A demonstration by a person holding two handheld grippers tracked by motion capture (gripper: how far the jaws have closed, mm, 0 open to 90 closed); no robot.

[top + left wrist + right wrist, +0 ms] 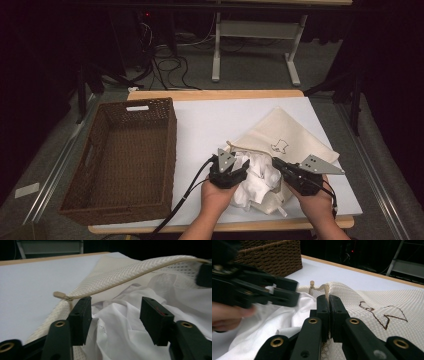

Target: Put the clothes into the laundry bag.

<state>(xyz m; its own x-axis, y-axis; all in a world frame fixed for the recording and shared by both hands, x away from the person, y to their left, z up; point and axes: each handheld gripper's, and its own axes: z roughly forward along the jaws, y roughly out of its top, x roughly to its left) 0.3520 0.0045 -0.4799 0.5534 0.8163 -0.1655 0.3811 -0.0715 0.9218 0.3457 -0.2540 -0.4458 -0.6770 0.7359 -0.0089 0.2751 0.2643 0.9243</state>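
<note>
1. White crumpled cloth garment (257,181) lies at the near edge of the worktop (210,125), half inside the open mouth of the cream mesh zip bag (290,137), between my two grippers.
2. My left gripper (231,176) sits on the garment's left side; in the left gripper view its fingers (80,318) stand about half open with white cloth bunched between them, and the pads press on nothing, so it holds nothing.
3. My right gripper (328,315) has its fingers pinched fully together on the bag's zippered rim (325,291), lifting that edge so the mouth gapes; the zipper pull (60,295) hangs at the end of the rim, just beside my left fingers.
4. I judge the step in hand to be stuffing the garment into the bag, with part of it bulging outside the opening.
5. The next move, as I see it, calls for closing my left fingers on a fresh fold and pushing it deeper, while the right keeps the rim raised.
6. Farther left stands the brown woven wicker basket (107,165), apart from the bag.
</note>
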